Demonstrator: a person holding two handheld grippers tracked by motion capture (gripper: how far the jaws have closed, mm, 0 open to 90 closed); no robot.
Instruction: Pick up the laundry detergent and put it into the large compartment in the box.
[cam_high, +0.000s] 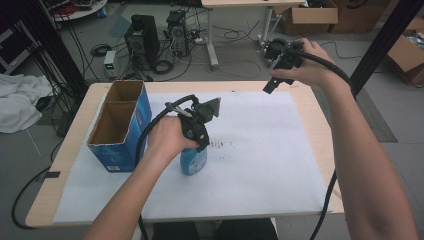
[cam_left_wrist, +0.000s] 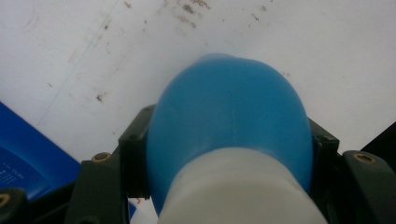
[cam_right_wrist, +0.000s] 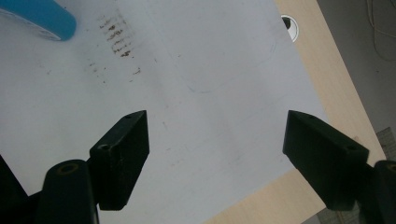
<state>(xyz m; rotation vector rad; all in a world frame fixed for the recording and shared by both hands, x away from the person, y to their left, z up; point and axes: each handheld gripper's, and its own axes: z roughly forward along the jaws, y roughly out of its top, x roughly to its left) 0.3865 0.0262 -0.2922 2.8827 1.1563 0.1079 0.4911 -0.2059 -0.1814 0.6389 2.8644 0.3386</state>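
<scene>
Near the middle of the white sheet (cam_high: 260, 165) on the tabletop (cam_high: 310, 100), the left gripper (cam_high: 200, 134) clamps a blue bottle (cam_high: 194, 160) by its body, jaws pressed on both sides; an open blue cardboard box (cam_high: 122, 125) stands just left; the right gripper (cam_high: 280, 75) hangs above the far right edge, jaws spread wide.

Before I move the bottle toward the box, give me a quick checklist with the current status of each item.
1. Left claw shut on the blue bottle: ok, jaws flank its body.
2. Bottle upright on the white sheet: ok.
3. Cardboard box open on top: ok; both compartments look empty.
4. Path from bottle to box: ok, they stand side by side.
5. Right claw clear of the work: ok, open and empty, raised over the table's far right.
6. Bottle cap tight: cannot tell.
</scene>
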